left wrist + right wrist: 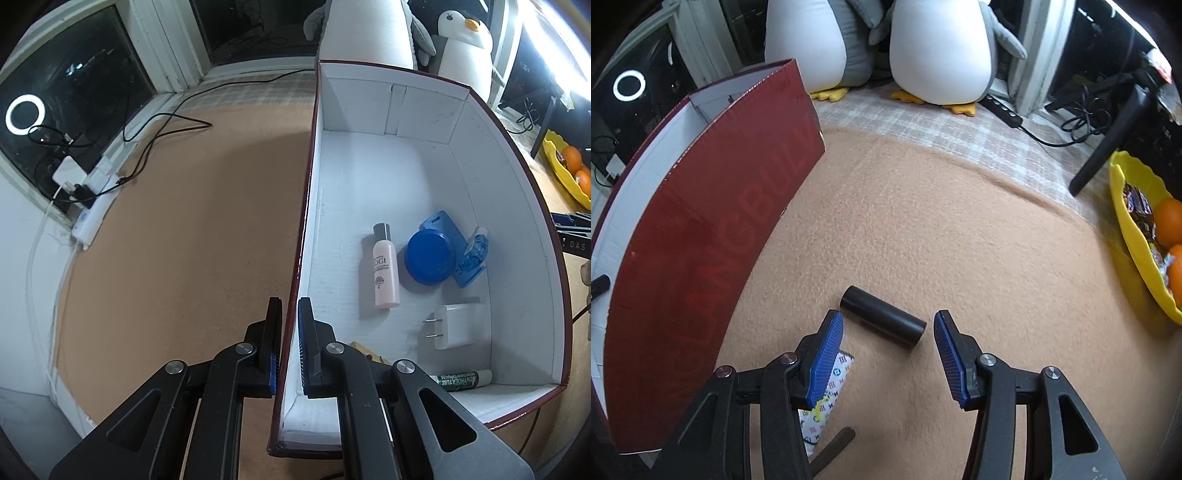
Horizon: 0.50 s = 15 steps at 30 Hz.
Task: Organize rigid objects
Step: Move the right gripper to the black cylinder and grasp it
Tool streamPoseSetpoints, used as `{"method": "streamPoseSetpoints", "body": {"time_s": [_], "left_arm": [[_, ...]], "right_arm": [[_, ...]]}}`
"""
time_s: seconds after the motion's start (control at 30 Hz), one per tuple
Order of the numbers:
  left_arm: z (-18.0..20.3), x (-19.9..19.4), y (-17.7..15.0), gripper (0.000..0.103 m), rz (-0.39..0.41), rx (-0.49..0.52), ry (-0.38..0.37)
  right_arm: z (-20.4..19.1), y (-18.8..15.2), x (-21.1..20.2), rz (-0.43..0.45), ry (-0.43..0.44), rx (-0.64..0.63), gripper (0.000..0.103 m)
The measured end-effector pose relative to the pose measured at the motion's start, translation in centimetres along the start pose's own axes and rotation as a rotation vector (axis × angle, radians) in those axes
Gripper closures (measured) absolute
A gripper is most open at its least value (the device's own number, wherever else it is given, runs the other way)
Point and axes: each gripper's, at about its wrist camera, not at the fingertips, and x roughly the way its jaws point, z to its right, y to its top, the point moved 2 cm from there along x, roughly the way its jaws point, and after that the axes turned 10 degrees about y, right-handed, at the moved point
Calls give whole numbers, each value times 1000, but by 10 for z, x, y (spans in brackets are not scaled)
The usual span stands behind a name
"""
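Observation:
My left gripper [290,314] is shut on the left wall of the dark red box [301,236], one finger outside and one inside. On the box's white floor lie a pink bottle [385,271], a blue round jar [428,260], a blue case [448,227], a white charger plug [452,326] and a green lip balm stick [461,378]. In the right wrist view a black cylinder [882,321] lies on the tan blanket [960,229], to the right of the box [701,258]. My right gripper [888,323] stands open just above it, a fingertip near each end.
A patterned white packet [833,395] and a dark flat stick [834,446] lie under my right gripper's left finger. A yellow bowl [1126,229] with oranges sits at the right edge. Penguin plush toys [938,55] stand at the back. Cables and a power strip [92,214] line the left window sill.

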Motion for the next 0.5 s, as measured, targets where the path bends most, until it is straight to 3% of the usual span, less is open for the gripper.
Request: {"method": "streamPoseSetpoints", "body": {"time_s": [0.3,0.37,0.5], "left_arm": [[-1,6,4,97,-30,-15,-16],[0,6,4,97,-31,-13,-14],[1,8,6,97,-32,-10,-12]], "right_arm": [[0,7,15,-20,1,-54,57],[0,8,16,-20,-9,-69,61],[2,10,15,-17,-6,-74,83]]}}
